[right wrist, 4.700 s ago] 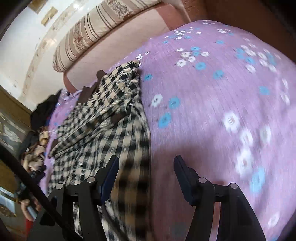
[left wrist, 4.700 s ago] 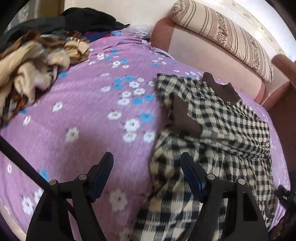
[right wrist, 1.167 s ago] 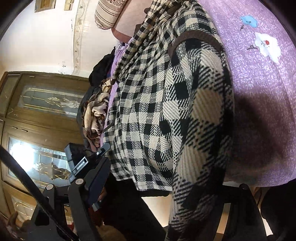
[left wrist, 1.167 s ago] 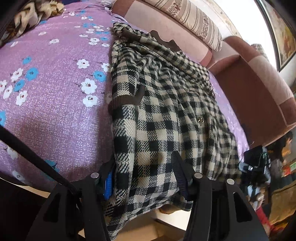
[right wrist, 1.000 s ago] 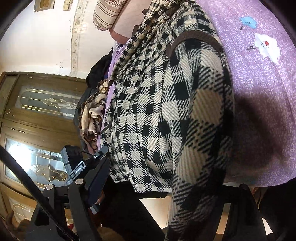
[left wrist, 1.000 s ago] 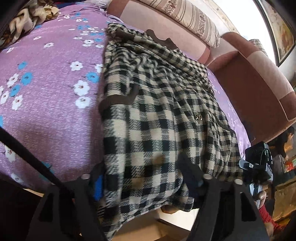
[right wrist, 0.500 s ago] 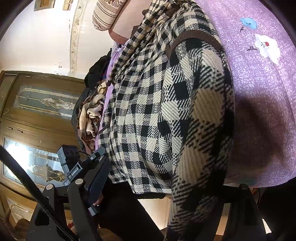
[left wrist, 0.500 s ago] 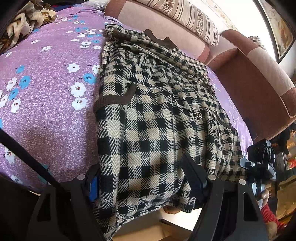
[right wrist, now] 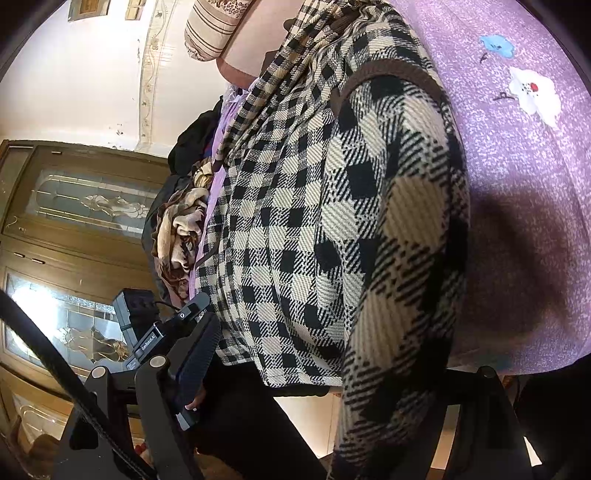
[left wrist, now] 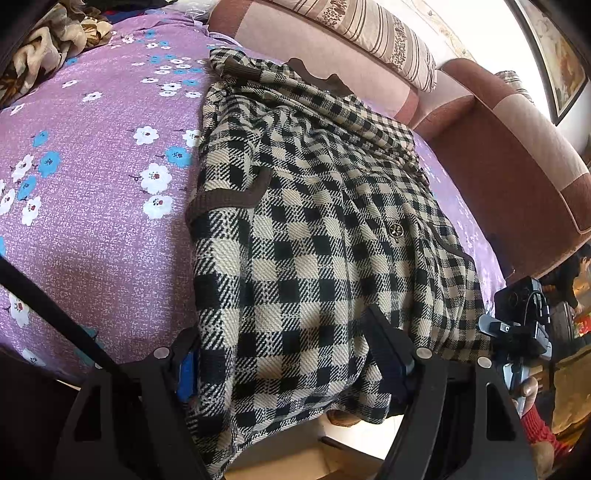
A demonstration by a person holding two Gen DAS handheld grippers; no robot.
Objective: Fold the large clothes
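Observation:
A black-and-cream checked coat [left wrist: 314,240] with brown trim lies lengthwise on the purple flowered bed cover [left wrist: 92,184], its hem hanging over the near edge. My left gripper [left wrist: 286,354] stands wide at that hem, with the left part of the cloth between its fingers and draped over them. In the right wrist view the coat [right wrist: 314,221] fills the middle. There my right gripper [right wrist: 340,350] straddles the hem's right corner, open; its right finger is hidden behind the cloth. Each gripper shows small in the other's view.
A pile of brown and dark clothes [left wrist: 48,44] lies at the bed's far left. A padded pink-brown headboard [left wrist: 498,147] and a striped pillow [left wrist: 351,26] border the far side. Wooden glass doors [right wrist: 74,221] stand behind. A person's dark trousers [right wrist: 240,424] are near the bed's edge.
Since the earliest frames both grippers have come from over the bed down to the coat's near hem. Over the last second the left view shifted only slightly; the right is still.

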